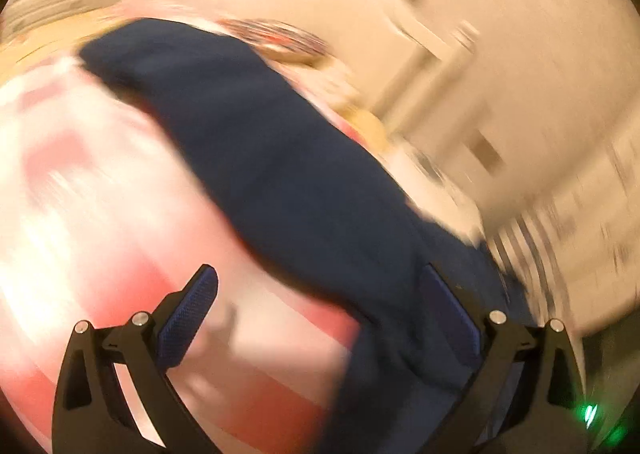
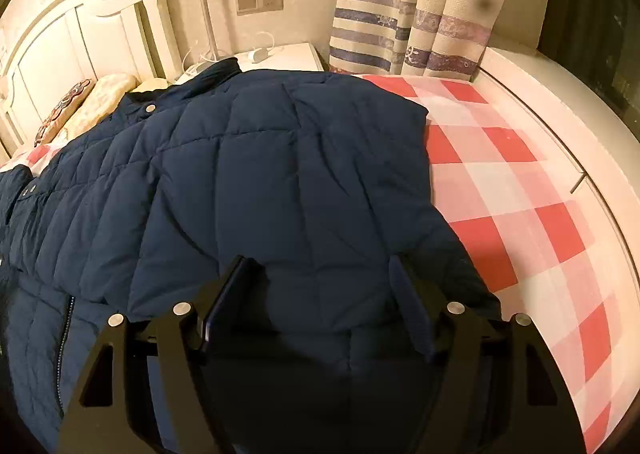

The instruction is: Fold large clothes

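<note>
While the dark blue puffy jacket (image 2: 256, 182) lies spread on the bed, the fold looks about half done. 1 side of the jacket is already laid over the middle, and the zip edge shows at the lower left in the right wrist view.

The right gripper (image 2: 320, 302) stands open just over the folded part. Its 2 fingers sit apart with jacket cloth between them, but they do not seem to squeeze it. The left gripper (image 1: 320, 322) is open wide too. A long blue part of the jacket, maybe a sleeve, runs past its right finger, and that view is too blurry to say if they touch.

I think the next move is to take the far side or the sleeve, get a good pinch on the thick cloth, and lay it flat over the middle.

The jacket rests on a red, pink and white checked bed cover (image 2: 520, 190). Behind it are a white headboard (image 2: 80, 34), pillows (image 2: 92, 98), a small white bedside table (image 2: 288, 54) and striped curtains (image 2: 400, 14).
</note>
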